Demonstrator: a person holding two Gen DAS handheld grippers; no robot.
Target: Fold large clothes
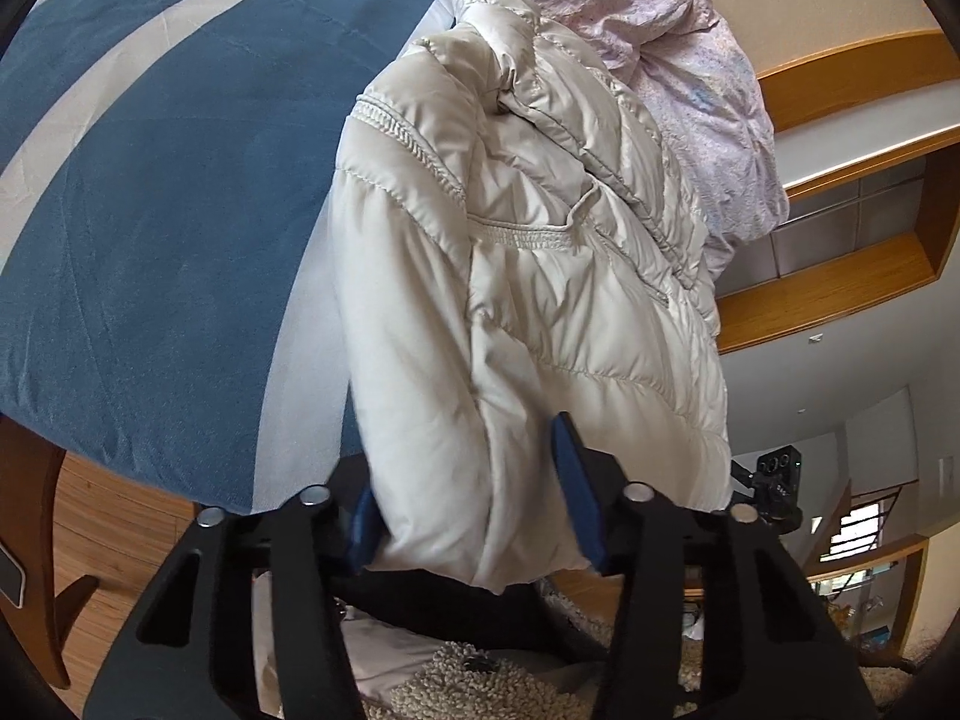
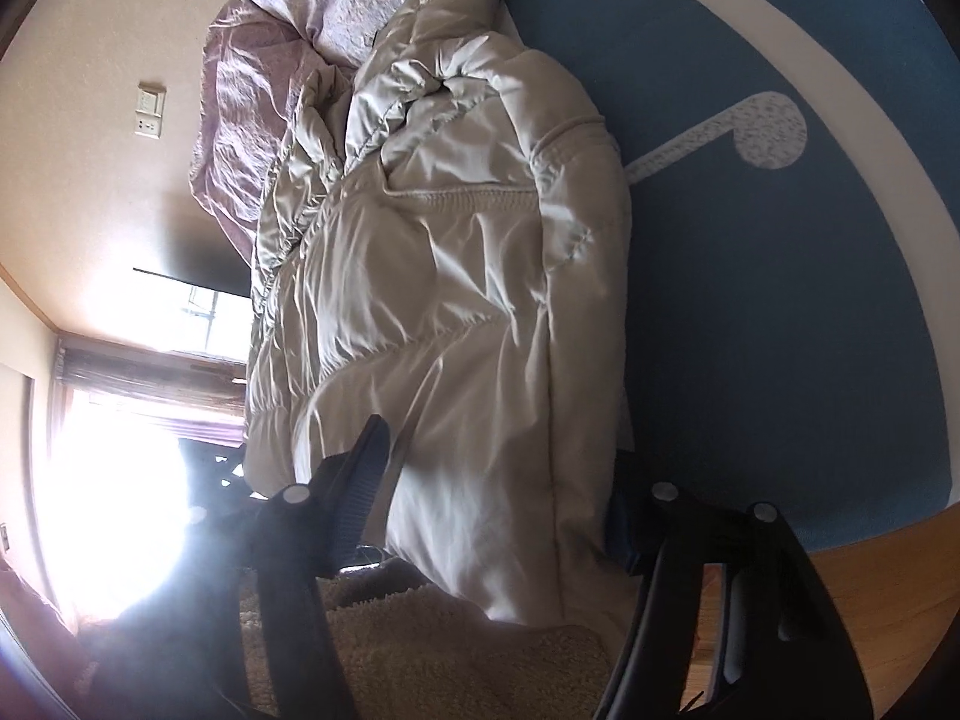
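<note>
Both claws have hold of the same cream puffer jacket [image 1: 516,252]. Left claw [image 1: 480,498] is clamped on the jacket's near hem, its blue pads [image 1: 573,474] pressed into the padding from either side, with a thick fold bulging between them. Right claw [image 2: 498,516] grips the same hem from the other end; one dark finger [image 2: 360,498] lies against the fabric and the other is mostly buried behind the fold (only a blue sliver of it shows).

From the hem the jacket stretches away across the bed [image 1: 156,228], which wears a blue cover with pale bands. Its far end, the bunched collar part, touches a crumpled pinkish quilt [image 1: 678,42] heaped at the bed's far side. In the right wrist view a pale music-note shape [image 2: 744,132] on the cover sits just beside the jacket's edge.

Near the hem the jacket overhangs the bed's edge, above a shaggy beige rug [image 2: 432,648] on the wooden floor [image 1: 120,528]. Wooden shelves [image 1: 840,294] line the wall beyond the quilt, and a bright window [image 2: 114,480] glares beside the right claw.
</note>
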